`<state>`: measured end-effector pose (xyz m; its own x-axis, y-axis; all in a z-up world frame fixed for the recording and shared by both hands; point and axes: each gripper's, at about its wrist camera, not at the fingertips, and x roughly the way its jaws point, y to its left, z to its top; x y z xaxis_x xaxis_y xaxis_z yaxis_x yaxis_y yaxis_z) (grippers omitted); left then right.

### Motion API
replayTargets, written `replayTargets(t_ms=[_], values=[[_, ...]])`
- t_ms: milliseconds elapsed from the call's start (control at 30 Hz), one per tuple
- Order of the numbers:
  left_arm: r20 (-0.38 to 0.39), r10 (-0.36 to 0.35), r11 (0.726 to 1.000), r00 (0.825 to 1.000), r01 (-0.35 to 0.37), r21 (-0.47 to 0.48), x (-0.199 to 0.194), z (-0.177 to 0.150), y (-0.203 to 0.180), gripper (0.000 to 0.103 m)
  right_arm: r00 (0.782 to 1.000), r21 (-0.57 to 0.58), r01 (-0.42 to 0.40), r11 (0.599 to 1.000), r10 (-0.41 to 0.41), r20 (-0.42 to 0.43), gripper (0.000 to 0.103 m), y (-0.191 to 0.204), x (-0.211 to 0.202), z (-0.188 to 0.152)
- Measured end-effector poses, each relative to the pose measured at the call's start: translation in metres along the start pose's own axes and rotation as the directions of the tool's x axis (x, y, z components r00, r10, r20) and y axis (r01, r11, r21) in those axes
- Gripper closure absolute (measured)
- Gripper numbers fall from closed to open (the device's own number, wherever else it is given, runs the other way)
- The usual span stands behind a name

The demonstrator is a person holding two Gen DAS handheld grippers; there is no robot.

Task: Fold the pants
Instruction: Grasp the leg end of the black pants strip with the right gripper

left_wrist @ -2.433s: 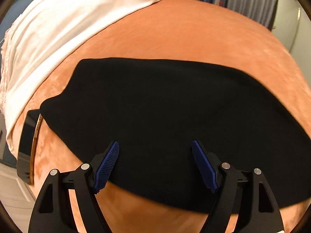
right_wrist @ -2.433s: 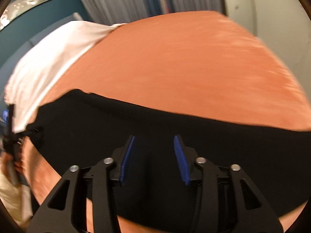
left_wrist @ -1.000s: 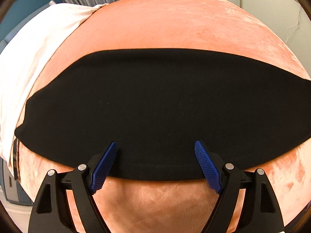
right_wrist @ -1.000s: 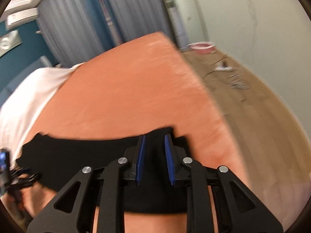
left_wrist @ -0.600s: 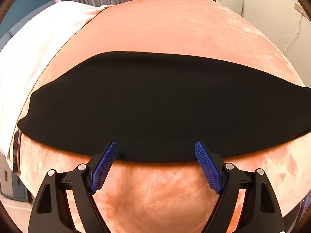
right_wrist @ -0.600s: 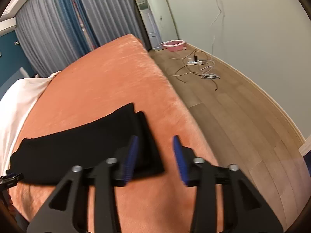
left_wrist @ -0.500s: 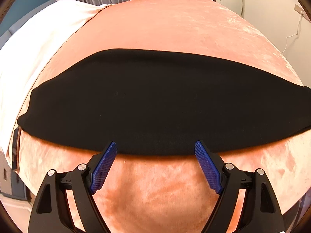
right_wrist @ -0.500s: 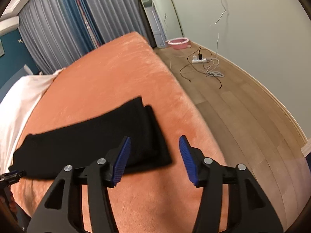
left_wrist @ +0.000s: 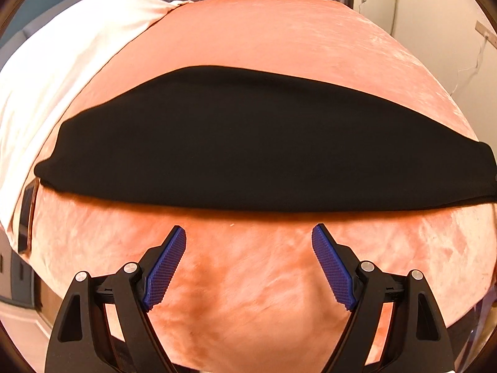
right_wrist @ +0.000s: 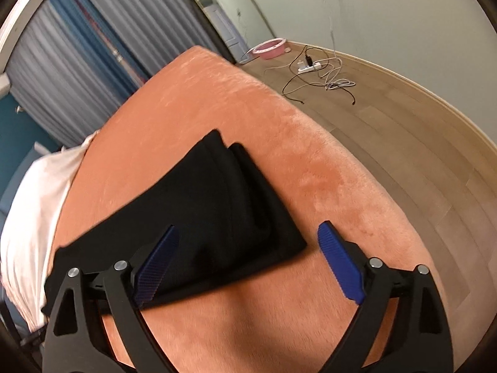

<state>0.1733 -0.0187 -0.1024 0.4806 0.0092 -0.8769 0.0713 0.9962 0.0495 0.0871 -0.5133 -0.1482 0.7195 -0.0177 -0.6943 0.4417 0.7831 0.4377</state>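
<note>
Black pants (left_wrist: 248, 143) lie folded lengthwise as one long flat strip across the orange bed cover (left_wrist: 248, 279). My left gripper (left_wrist: 248, 233) is open, hovering over bare cover just short of the strip's near edge, nothing between its blue pads (left_wrist: 164, 267). In the right wrist view the pants (right_wrist: 211, 205) end in stacked leg ends with a layered edge. My right gripper (right_wrist: 248, 236) has its jaws opening wide over that end. The near corner of the cloth lies between the pads (right_wrist: 338, 267), and neither pad presses on it.
A white sheet (left_wrist: 62, 62) covers the bed's left side, with curtains (right_wrist: 77, 62) behind. To the right the bed (right_wrist: 357, 186) drops to a wood floor (right_wrist: 403, 124) with a power strip and loose cables (right_wrist: 316, 74) and a pink basin (right_wrist: 270, 48) by the wall.
My right gripper let go of the pants' leg end and opened wide, rolling as it went. My left gripper drew back from the strip's near edge onto bare cover, staying open.
</note>
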Motion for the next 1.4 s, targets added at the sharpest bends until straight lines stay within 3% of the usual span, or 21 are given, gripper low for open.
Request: replayTargets(t_ms=[133,167,267,367,467,600,667,733,833,933,1000,1033,1067,1100,1133,1200,1400], values=[[0.0,-0.002,1.0,1.0,0.002,-0.017,-0.001,-0.005,0.017,0.022,1.0,-0.016,0.002,1.0,-0.002,-0.016,0.05,0.012,-0.003,-0.003],[-0.003,-0.003,1.0,1.0,0.003,-0.024,0.0,-0.006,0.02,0.022,1.0,-0.01,-0.005,1.0,0.005,-0.024,0.054,0.013,-0.002,-0.003],[-0.013,-0.014,0.999,1.0,0.014,-0.044,0.002,-0.009,0.034,0.022,0.999,-0.024,0.035,0.999,-0.036,-0.022,0.055,0.014,-0.003,-0.003],[-0.005,-0.011,0.999,1.0,0.011,-0.05,-0.002,-0.011,0.047,0.022,0.987,-0.035,0.153,0.988,-0.152,0.047,0.048,0.014,-0.024,-0.005],[0.008,0.003,0.998,1.0,-0.003,-0.064,-0.007,-0.013,0.06,0.022,0.991,-0.031,0.116,0.993,-0.114,0.068,0.046,0.01,-0.041,-0.003],[-0.011,-0.002,0.996,1.0,0.001,-0.089,-0.003,-0.019,0.067,0.022,0.993,-0.172,0.12,0.978,-0.121,0.003,0.047,0.026,-0.024,0.001],[-0.019,-0.007,0.996,1.0,0.005,-0.089,-0.003,-0.021,0.064,0.022,0.989,-0.24,0.139,0.961,-0.147,-0.017,0.055,0.035,-0.012,0.0],[-0.017,-0.009,0.998,1.0,0.007,-0.07,-0.006,-0.022,0.056,0.022,0.981,-0.29,0.175,0.941,-0.19,-0.027,0.083,0.041,-0.002,-0.001],[-0.007,0.007,0.999,1.0,-0.007,-0.039,-0.01,-0.021,0.047,0.022,0.976,-0.361,0.207,0.909,-0.219,0.008,0.088,0.052,-0.011,0.001],[0.005,0.009,0.999,1.0,-0.009,-0.034,-0.015,-0.02,0.041,0.022,0.977,-0.302,0.215,0.929,-0.207,0.058,0.092,0.039,-0.032,0.012],[0.008,0.013,0.999,1.0,-0.012,-0.033,-0.017,-0.019,0.036,0.022,0.974,-0.24,0.227,0.944,-0.227,0.031,0.091,0.014,-0.022,0.017],[0.005,0.01,0.999,1.0,-0.01,-0.032,-0.016,-0.02,0.034,0.022,0.979,-0.225,0.194,0.955,-0.204,-0.023,0.089,0.004,-0.01,0.014],[0.0,0.008,1.0,1.0,-0.008,-0.028,-0.015,-0.019,0.032,0.022,0.984,-0.23,0.17,0.958,-0.179,-0.02,0.089,0.002,-0.008,0.009],[-0.005,0.012,1.0,1.0,-0.012,-0.019,-0.014,-0.02,0.029,0.022,0.985,-0.244,0.169,0.955,-0.173,0.005,0.081,0.005,-0.014,0.008],[-0.005,0.015,1.0,1.0,-0.015,-0.013,-0.013,-0.02,0.027,0.022,0.987,-0.247,0.161,0.955,-0.162,0.015,0.059,0.008,-0.021,0.008],[-0.003,0.01,1.0,1.0,-0.01,-0.004,-0.014,-0.02,0.024,0.022,0.986,-0.217,0.166,0.962,-0.155,0.068,0.041,0.007,-0.041,0.009],[-0.015,-0.01,1.0,1.0,0.01,0.003,-0.009,-0.021,0.016,0.022,0.999,-0.095,0.038,0.995,-0.041,-0.029,0.04,-0.01,-0.032,0.01]])
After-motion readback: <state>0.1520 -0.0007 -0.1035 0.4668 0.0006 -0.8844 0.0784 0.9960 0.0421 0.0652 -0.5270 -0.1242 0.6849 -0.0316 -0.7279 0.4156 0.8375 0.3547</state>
